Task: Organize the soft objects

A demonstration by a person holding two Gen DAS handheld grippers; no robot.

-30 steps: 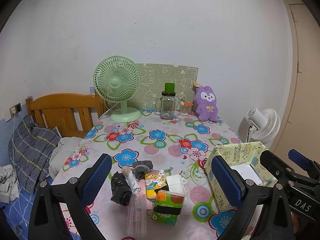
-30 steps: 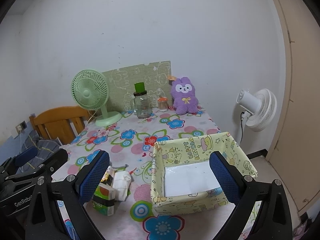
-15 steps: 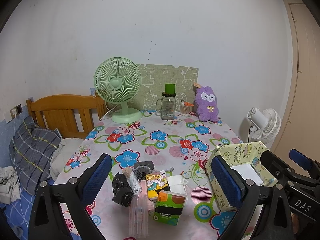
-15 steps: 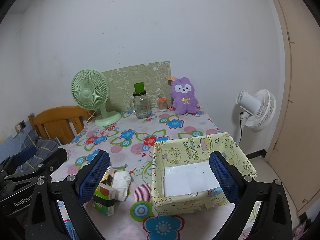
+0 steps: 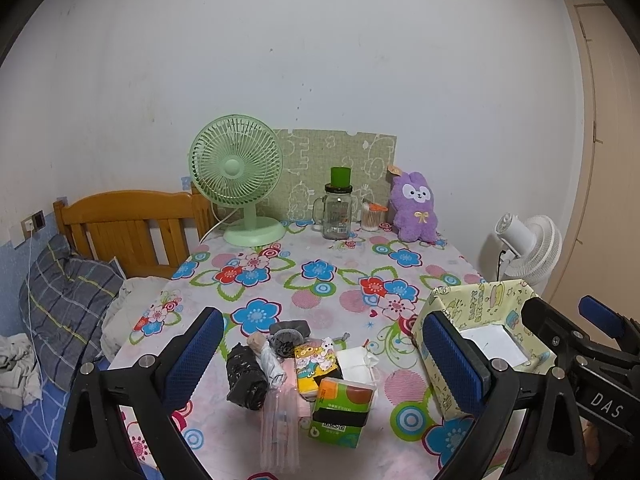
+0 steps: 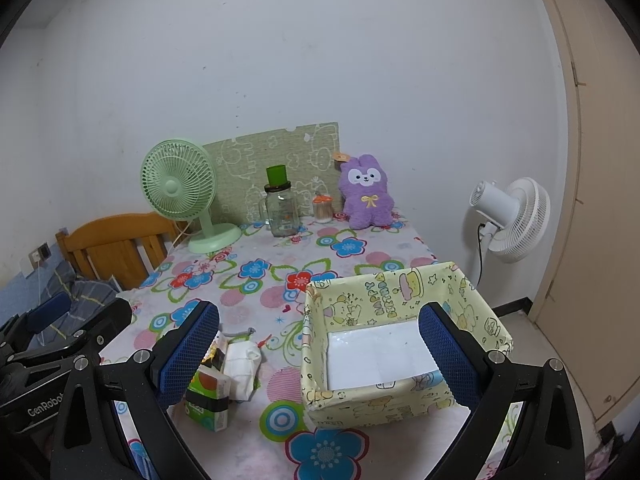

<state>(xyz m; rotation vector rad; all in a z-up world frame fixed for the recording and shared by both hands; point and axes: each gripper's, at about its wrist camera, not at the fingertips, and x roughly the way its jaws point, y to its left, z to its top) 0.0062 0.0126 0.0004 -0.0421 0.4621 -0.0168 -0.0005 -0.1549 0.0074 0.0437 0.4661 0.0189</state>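
Both grippers spread wide above the floral table, holding nothing.

Left gripper (image 5: 324,356) sees one black bundle (image 5: 245,378) and one clear packet (image 5: 280,428) left of the green tissue pack (image 5: 344,406); the right gripper (image 6: 320,350) view hides them. One yellow box (image 6: 384,296) sits right of that pack, one purple plush (image 6: 366,192) far behind.

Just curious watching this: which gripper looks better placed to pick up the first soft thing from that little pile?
Probably the left gripper: open, with the pile between its fingers. The right gripper frames the box.
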